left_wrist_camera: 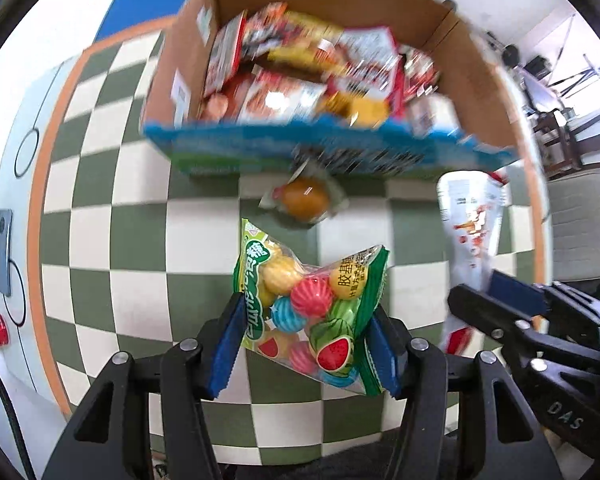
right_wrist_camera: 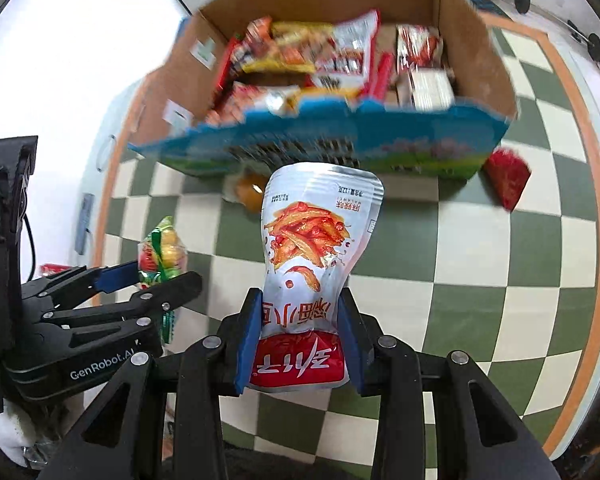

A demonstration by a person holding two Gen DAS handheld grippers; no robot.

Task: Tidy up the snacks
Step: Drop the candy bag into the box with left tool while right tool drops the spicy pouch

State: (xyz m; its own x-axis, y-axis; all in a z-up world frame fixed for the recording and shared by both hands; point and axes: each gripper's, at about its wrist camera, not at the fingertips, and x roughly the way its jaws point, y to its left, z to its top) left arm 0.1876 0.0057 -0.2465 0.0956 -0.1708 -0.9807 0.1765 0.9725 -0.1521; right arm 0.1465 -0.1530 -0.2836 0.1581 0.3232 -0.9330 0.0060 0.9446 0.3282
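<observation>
While both claws grip bags, box [left_wrist_camera: 332, 148] front edge near.

Lab-like room: tripods [left_wrist_camera: 572, 52], shelving [left_wrist_camera: 568, 136], checkered tabletop [left_wrist_camera: 140, 240].

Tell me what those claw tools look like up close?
Each hand-held gripper, left and right, has black angular linkage arms with silver rivets and blue, saw-edged finger pads. Seen from the side, one body reads "GenRobot.AI", the other "DAS".
</observation>
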